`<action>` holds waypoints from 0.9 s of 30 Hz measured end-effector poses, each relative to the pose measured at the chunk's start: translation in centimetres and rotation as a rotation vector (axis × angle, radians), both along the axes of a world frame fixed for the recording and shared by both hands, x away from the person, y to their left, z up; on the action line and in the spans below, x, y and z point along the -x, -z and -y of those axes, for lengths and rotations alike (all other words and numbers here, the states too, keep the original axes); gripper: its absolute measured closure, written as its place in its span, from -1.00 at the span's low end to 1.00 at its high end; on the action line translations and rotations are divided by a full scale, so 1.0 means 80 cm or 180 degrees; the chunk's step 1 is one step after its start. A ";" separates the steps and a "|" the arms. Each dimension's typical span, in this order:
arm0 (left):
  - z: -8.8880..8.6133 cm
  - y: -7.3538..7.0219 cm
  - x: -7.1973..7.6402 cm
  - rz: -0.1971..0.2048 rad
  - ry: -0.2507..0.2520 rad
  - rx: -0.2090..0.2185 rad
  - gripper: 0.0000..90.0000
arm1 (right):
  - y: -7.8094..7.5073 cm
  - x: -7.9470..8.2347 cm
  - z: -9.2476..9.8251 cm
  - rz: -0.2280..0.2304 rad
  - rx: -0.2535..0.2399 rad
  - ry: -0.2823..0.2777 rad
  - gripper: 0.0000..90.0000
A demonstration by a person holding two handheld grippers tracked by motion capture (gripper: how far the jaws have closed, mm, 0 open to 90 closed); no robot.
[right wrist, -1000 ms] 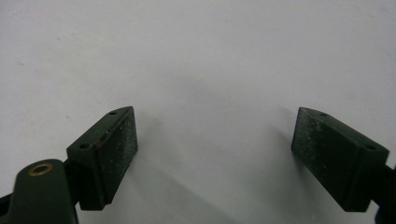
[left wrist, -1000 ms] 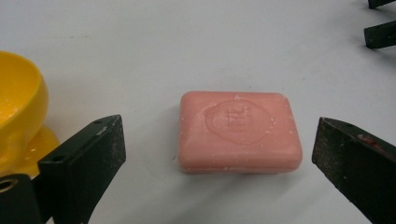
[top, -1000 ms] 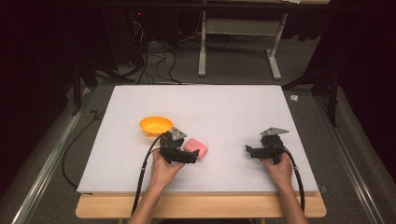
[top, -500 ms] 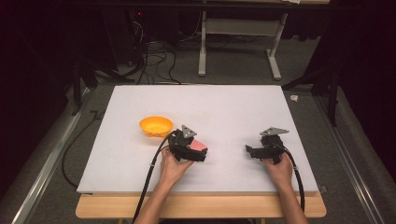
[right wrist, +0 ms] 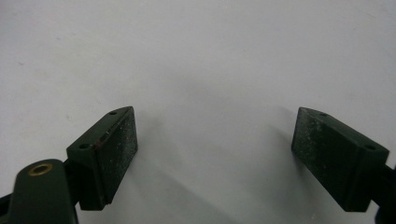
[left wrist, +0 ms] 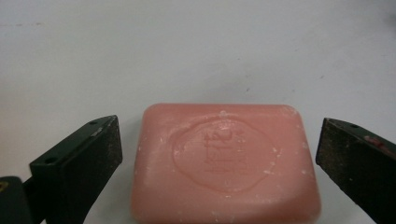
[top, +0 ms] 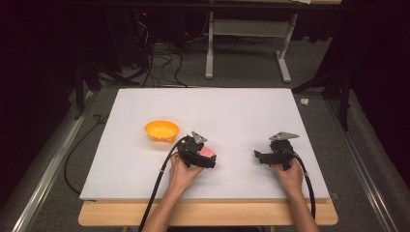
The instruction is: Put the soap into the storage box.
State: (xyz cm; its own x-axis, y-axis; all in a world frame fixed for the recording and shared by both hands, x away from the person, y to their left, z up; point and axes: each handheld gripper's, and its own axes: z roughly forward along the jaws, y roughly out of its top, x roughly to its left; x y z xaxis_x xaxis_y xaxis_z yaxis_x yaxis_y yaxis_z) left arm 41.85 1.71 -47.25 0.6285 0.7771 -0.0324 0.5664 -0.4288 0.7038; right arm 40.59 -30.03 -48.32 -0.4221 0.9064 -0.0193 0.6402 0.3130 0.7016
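Observation:
A pink bar of soap [left wrist: 224,163] with an embossed stamp lies flat on the white board [top: 241,111]. In the high view the soap [top: 208,151] peeks out just beyond my left gripper [top: 211,158]. In the left gripper view my left gripper [left wrist: 219,133] straddles the bar, and a gap shows on each side between pad and soap. Its jaws have just been opening and stand wide. My right gripper [top: 258,157] rests to the right, pointing left. In its own view the right gripper [right wrist: 215,126] is open over bare board with nothing between its jaws.
An orange bowl [top: 161,131] sits on the board to the upper left of my left hand. The board lies on a wooden table whose front edge [top: 208,215] runs below my hands. Cables and table legs stand on the dark floor beyond.
My left hand has moved right and down, bringing its gripper over the soap, which now shows less in the high view. The right hand has not moved.

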 end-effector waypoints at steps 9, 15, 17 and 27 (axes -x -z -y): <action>0.000 0.011 0.000 -0.0038 -0.0028 -0.0037 -0.87 | 0.000 0.000 0.000 -0.0005 0.0000 -0.0002 -0.66; 0.001 0.014 0.004 0.0007 -0.0029 -0.0031 -0.78 | 0.000 0.000 0.000 -0.0005 0.0001 -0.0002 -0.66; 0.002 0.014 0.006 0.0054 -0.0042 -0.0040 -0.71 | 0.000 0.000 0.000 -0.0005 0.0001 -0.0001 -0.66; 0.000 0.014 0.007 0.0055 -0.0038 -0.0032 -0.70 | 0.000 0.000 0.000 -0.0005 0.0001 -0.0002 -0.67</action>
